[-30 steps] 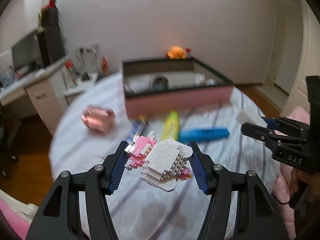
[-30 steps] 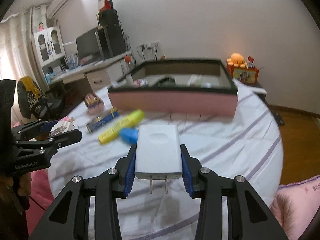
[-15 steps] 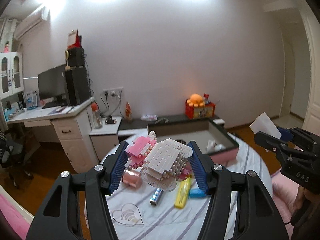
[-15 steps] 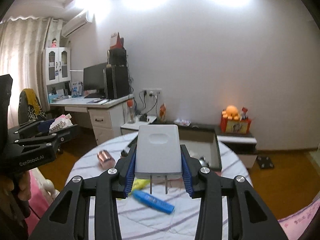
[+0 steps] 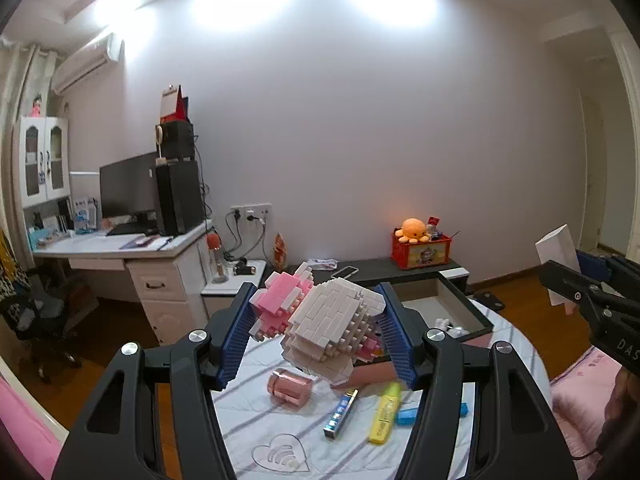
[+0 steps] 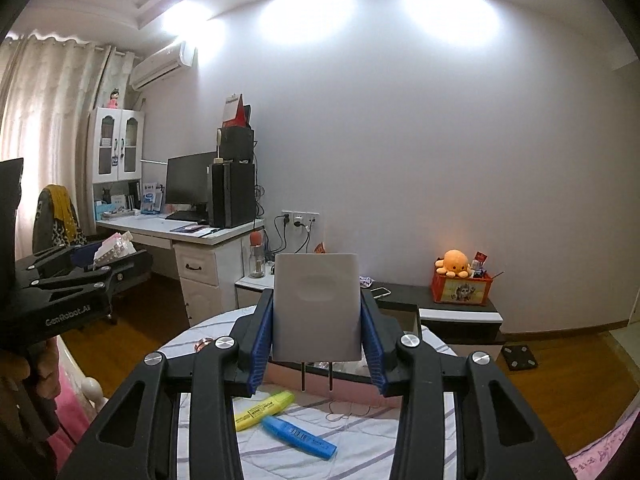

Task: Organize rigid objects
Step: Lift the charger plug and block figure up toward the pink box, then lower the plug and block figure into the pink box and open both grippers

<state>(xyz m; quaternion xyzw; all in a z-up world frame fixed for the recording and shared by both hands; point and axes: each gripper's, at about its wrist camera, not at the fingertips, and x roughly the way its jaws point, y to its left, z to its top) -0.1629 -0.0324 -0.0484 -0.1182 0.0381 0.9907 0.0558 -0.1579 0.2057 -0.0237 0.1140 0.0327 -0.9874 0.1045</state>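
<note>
Progress looks partial, judging from how things lie. Both grippers carry a load above the round table, and neither load has reached the box yet.

The left gripper is clamped on a pink-and-white brick figure, its blue pads pressing the model from both sides. The right gripper is closed narrowly on a white charger, held flat between the pads with its two prongs pointing back toward the camera. Each tool also shows at the edge of the other's view, level with it and well apart.

The pink box with its dark rim sits at the far side of the table, open. A few small pale items lie in its near corner; what they are is too small to tell. That suggests some sorting is already done.

Left on the striped cloth, in front of the box, are a rose-coloured jar on its side, a thin blue tube, a yellow highlighter and a blue marker. The yellow and blue pens lie just beside each other.

By this reading, the two held pieces come next, then four loose items remain to be picked up.
</note>
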